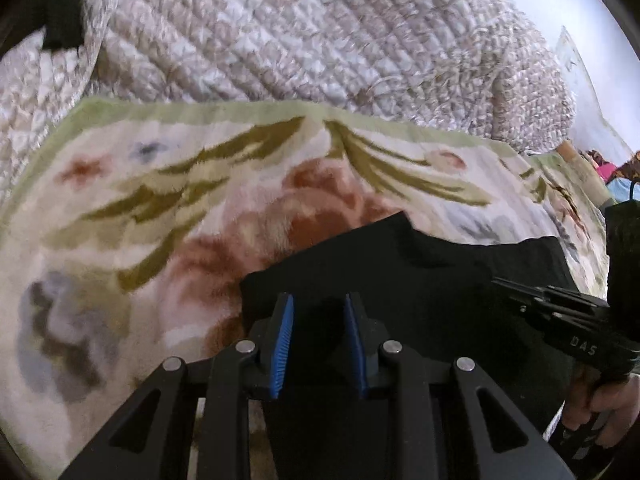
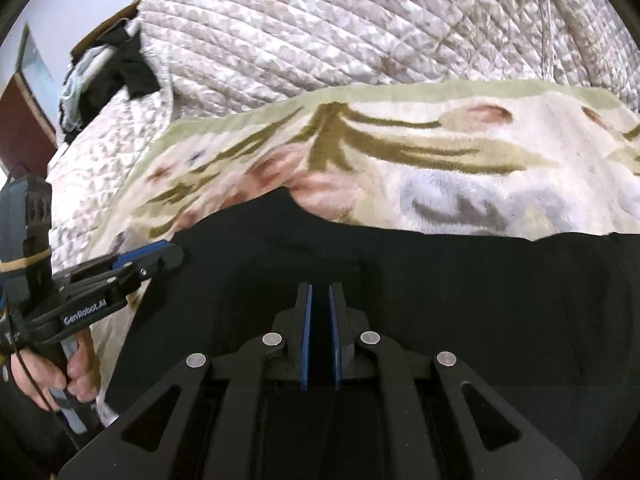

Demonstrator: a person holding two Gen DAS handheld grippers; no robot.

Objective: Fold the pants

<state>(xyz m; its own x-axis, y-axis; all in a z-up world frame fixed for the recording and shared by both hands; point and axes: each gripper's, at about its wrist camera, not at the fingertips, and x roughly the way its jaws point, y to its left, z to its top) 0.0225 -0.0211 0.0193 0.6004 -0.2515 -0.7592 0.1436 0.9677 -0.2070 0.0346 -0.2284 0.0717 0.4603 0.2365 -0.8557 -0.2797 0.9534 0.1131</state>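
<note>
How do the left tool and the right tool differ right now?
The left tool has a clear gap between its blue pads, while the right tool has its pads almost together. The left tool hangs over the black pants' edge beside the floral blanket; the right tool hangs over the garment's middle. Both point downward at the pants.

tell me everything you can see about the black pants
The black pants are plain dark cloth with no visible pattern, lying spread on the floral blanket, their far edge uneven with a raised corner. The left gripper and right gripper are both over them; whether either grips the cloth cannot be told, since it is too dark.
</note>
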